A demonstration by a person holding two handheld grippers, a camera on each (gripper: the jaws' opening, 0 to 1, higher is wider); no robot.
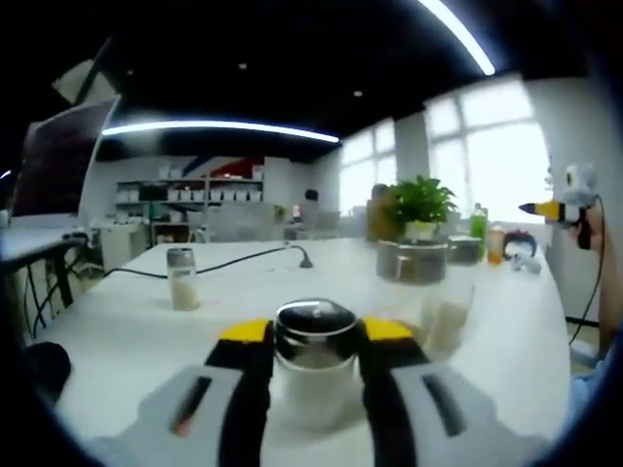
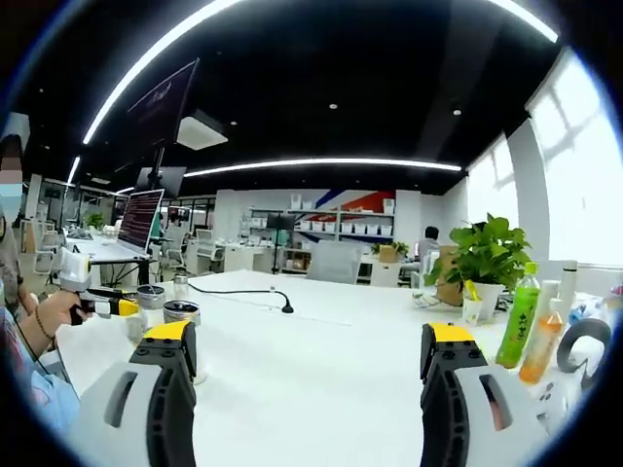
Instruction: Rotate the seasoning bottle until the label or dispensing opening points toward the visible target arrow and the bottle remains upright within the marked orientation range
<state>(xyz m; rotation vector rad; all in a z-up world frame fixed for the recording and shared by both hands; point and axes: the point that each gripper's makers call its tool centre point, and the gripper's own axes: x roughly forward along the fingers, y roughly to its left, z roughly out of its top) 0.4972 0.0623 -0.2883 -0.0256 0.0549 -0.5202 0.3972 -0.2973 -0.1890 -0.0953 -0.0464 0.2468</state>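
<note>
Left gripper view: low over table point(image 1: 127, 331), tight on bottle point(image 1: 313, 360), facing windows. Right gripper view: higher, further back, facing shelves. Shared: table, plant point(image 1: 421, 204), cable point(image 2: 248, 291).

My left tongs point(image 1: 313, 355) reach forward low over the surface, both yellow-tipped jaws pressed against the sides of a seasoning bottle point(image 1: 313, 360) standing upright between them. My right tongs point(image 2: 310, 365) are held higher with the jaws spread wide apart and nothing between them. In the right gripper view, my left hand point(image 2: 54, 313) grips its handle at the near left.
</note>
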